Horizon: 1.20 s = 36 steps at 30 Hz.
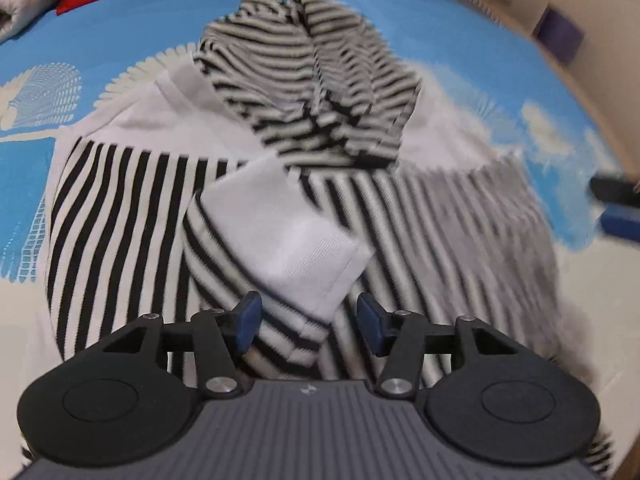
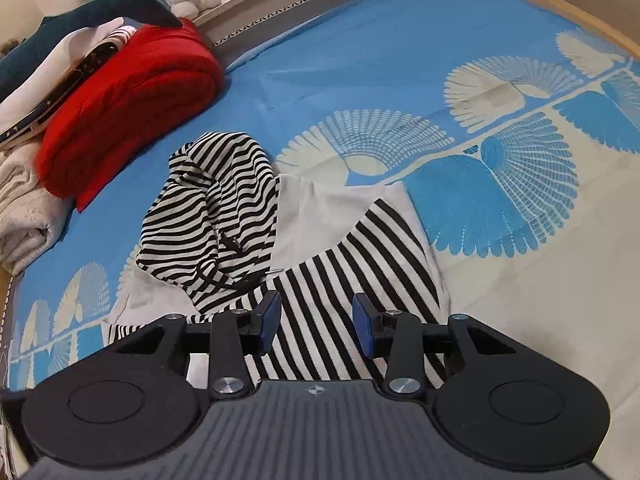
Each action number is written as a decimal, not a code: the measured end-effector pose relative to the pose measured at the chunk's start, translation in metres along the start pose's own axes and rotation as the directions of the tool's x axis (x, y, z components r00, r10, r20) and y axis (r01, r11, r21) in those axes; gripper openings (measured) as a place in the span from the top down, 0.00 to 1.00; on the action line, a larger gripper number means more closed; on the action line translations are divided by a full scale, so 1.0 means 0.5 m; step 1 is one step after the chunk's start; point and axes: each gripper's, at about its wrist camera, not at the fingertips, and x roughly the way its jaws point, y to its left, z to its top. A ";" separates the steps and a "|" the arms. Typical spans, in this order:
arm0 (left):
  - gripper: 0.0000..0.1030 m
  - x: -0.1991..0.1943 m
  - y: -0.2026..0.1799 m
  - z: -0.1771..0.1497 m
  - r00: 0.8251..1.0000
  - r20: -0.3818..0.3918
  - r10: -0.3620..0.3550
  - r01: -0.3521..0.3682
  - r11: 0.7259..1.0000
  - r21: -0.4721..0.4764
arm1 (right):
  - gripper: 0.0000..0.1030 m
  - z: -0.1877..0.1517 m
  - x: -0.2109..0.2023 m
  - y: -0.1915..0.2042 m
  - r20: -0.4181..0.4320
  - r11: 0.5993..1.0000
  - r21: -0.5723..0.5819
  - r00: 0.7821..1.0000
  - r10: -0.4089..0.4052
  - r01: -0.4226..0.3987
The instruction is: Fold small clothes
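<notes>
Fingers (image 1: 249,322) of the left gripper (image 1: 310,322) stand apart with nothing pinched between their blue pads, hovering just over the near edge of the black-and-white striped hooded top (image 1: 120,216), which lies spread on the blue and cream patterned bedspread (image 1: 60,40). In the left wrist view, from left to right: broad vertical stripes of the body, then a folded-in sleeve with a plain white cuff (image 1: 288,236) lying across the middle, directly beyond the pads, then blurred stripes running off to the right. The finely striped hood (image 1: 304,76) sits bunched at the far end.

In the right wrist view a red folded knit (image 2: 128,108) and a plush shark (image 2: 92,8) lie far left, well apart from the top. The right gripper (image 2: 316,326) hangs over the striped body (image 2: 340,280), its fingers (image 2: 270,320) likewise released and holding nothing.

The top looks light, soft and limp; it will likely sag and drag rather than keep shape. A hem corner, a shoulder seam or the doubled cuff edge would probably give the surest pinch, since a single loose layer may slip.
</notes>
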 end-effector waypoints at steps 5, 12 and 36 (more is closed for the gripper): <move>0.89 -0.033 0.029 -0.007 0.994 0.040 0.099 -0.098 0.995 -0.026 | 0.60 -0.004 0.006 0.000 -0.016 1.000 0.008 1.000 0.002 -0.001; 0.67 -0.154 0.194 -0.030 0.990 0.065 0.127 -0.082 0.877 -0.473 | 0.60 -0.013 0.020 0.005 -0.052 0.998 0.056 0.998 0.018 -0.015; 0.83 -0.062 0.319 -0.050 0.994 -0.105 -0.009 -0.054 0.811 -0.582 | 0.59 -0.014 0.042 -0.001 -0.056 0.994 0.106 0.998 -0.023 0.029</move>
